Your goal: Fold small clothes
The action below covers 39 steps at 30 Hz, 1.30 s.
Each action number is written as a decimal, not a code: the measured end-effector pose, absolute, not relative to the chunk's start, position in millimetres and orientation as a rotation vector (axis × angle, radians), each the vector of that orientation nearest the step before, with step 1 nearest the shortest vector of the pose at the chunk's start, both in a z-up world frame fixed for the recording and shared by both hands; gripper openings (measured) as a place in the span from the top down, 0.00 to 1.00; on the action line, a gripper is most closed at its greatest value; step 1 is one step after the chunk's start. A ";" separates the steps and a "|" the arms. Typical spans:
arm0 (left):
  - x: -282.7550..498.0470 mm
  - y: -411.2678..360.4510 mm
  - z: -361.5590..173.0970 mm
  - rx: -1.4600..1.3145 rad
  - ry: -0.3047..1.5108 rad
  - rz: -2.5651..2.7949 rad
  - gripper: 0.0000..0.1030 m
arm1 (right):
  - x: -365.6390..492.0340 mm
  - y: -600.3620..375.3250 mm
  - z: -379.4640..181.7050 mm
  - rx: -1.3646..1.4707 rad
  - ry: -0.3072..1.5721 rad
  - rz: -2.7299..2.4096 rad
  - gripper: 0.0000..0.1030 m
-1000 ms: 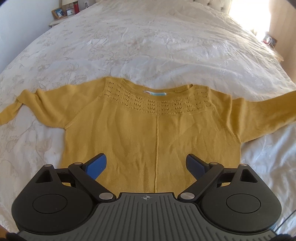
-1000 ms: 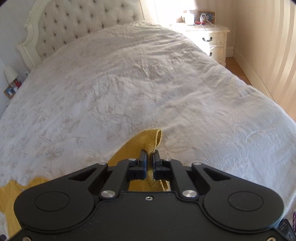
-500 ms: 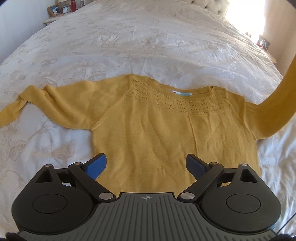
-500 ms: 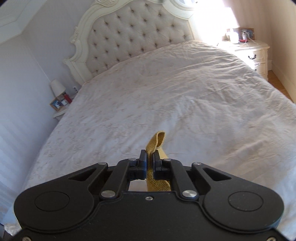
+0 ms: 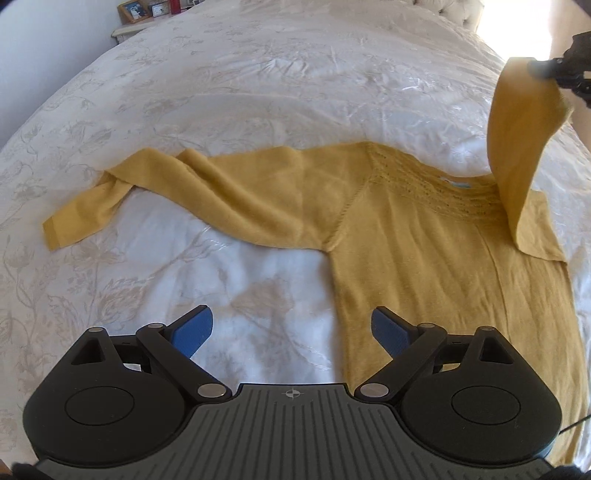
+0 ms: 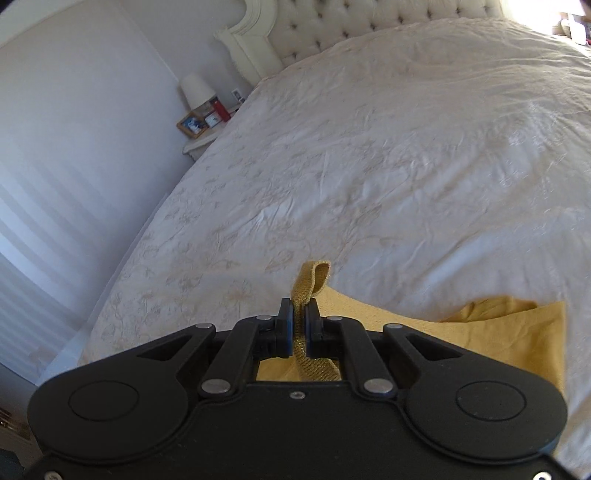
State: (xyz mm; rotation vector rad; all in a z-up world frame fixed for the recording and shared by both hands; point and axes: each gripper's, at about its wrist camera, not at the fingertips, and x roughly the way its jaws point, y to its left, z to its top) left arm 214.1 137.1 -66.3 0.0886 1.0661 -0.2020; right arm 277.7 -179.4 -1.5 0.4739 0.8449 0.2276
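A mustard yellow sweater (image 5: 436,258) lies flat on the white bedspread (image 5: 258,92), neckline away from me. Its left sleeve (image 5: 155,192) stretches out to the left with the cuff folded back. My right gripper (image 6: 299,317) is shut on the cuff of the right sleeve (image 5: 517,147) and holds it raised above the sweater's right shoulder; it shows at the top right of the left wrist view (image 5: 554,70). My left gripper (image 5: 291,328) is open and empty, low over the sweater's lower left edge.
The bed has a tufted headboard (image 6: 369,22) at the far end. A nightstand (image 6: 207,136) with a lamp and picture frames stands by the left wall. The bed's left edge (image 6: 122,266) drops off beside the wall.
My right gripper has lifted the right sleeve higher and swung it left over the sweater body. My left gripper has shifted left, from over the sweater's middle to its lower left edge.
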 end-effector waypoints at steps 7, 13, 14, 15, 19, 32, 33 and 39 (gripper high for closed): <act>217.6 156.0 -71.0 0.051 1.068 -0.172 0.09 | 276.0 -106.7 -49.6 0.417 0.918 0.270 0.80; 229.2 150.7 -74.5 -0.014 1.052 -0.203 0.09 | 257.8 -104.7 -64.5 0.397 0.904 0.307 0.44; 232.7 147.1 -74.9 -0.020 1.052 -0.211 0.09 | 252.7 -111.1 -65.2 0.395 0.908 0.301 0.44; 236.8 143.0 -74.9 -0.027 1.050 -0.220 0.09 | 250.2 -116.0 -68.5 0.383 0.916 0.284 0.44; 258.7 120.1 -76.8 -0.044 1.032 -0.287 0.09 | 228.1 -148.7 -73.9 0.355 0.928 0.219 0.44; 301.9 40.9 -123.4 -0.012 1.085 -0.435 0.10 | 177.3 -230.1 -98.0 0.398 0.979 0.049 0.44; 304.5 40.2 -127.9 -0.025 1.101 -0.432 0.10 | 177.1 -232.3 -99.7 0.407 0.982 0.045 0.44; 320.9 46.1 -152.3 -0.136 1.183 -0.373 0.11 | 183.1 -242.4 -116.6 0.459 1.001 0.039 0.44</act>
